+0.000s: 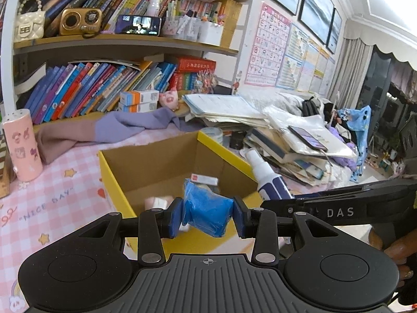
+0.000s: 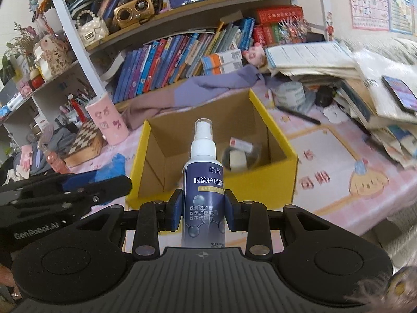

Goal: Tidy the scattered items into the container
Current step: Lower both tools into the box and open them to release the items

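In the box (image 2: pixel 281 140): two items.

Your left gripper (image 1: pixel 207 217) hides the lower middle of the blue packet (image 1: pixel 206 208) behind its pads, and the pale roll (image 1: pixel 159 201) just beyond the jaws is too blurred to name. Between your right gripper's (image 2: pixel 202 210) jaws, the spray bottle (image 2: pixel 203 182) loses its base behind the gripper body. Past it, the box's (image 2: pixel 271 180) contents blur together.
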The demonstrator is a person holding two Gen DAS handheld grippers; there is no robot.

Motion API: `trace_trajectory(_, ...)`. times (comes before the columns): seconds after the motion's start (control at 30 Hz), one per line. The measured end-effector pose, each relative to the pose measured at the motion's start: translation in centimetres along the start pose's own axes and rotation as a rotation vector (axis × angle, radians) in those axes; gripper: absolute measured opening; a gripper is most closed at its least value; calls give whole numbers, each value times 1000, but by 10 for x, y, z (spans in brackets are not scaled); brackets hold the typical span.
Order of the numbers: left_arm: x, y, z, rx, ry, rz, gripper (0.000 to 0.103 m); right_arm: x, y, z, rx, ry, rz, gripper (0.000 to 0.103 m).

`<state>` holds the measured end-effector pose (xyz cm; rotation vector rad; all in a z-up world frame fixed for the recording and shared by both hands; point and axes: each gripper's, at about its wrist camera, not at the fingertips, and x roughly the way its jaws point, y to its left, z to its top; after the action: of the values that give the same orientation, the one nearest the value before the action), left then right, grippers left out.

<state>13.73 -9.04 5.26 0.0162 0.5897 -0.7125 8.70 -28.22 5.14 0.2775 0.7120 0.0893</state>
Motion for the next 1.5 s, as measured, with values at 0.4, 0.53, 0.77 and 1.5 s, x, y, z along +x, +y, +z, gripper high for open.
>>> trace_trajectory(0.4, 61, 13, 17, 3, 62, 127, 38, 76, -15, 56, -105, 89, 84, 30)
trace_trajectory(0.53, 82, 20, 18, -5, 102, 172, 38, 110, -19, 68, -138, 159, 128, 30)
trace_trajectory(0.77, 114, 33, 26, -6, 157, 253, 38, 164, -24, 82, -196, 281, 191, 30)
trace_trajectory(1.5, 165, 29, 22, 12, 277, 370, 59, 235, -43, 99, -190, 464, 263, 34)
